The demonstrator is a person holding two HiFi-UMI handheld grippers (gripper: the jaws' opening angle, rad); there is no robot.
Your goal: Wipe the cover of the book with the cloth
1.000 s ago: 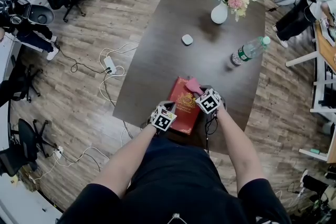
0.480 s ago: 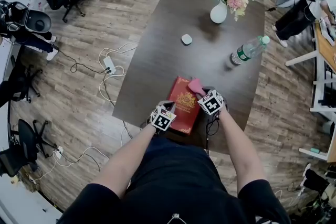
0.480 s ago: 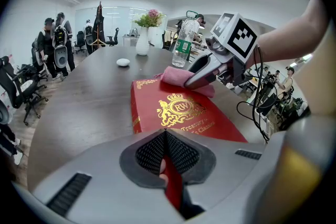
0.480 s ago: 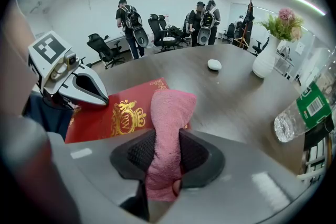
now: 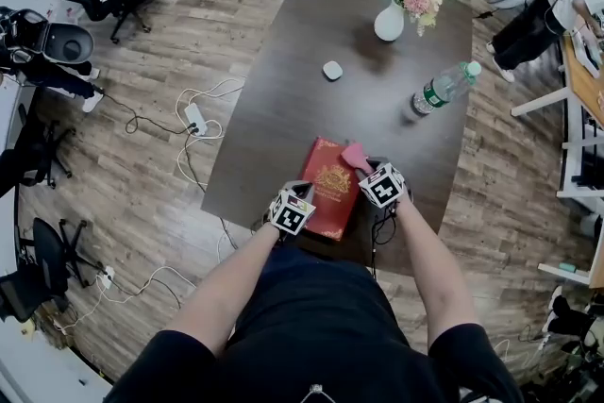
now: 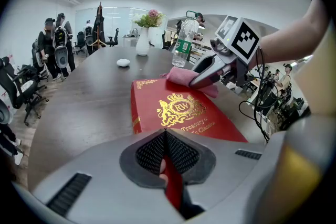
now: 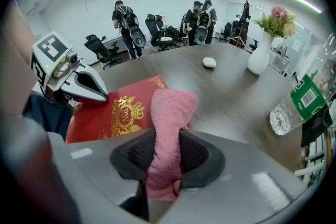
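Book at near table edge — wipe setup
Left gripper clamped on book's near edge; right gripper clenched on pink cloth — cloth over book's far right corner.

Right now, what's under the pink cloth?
The far corner of the red book lies under the pink cloth, which the right tool holds. The cover patch beneath is hidden.
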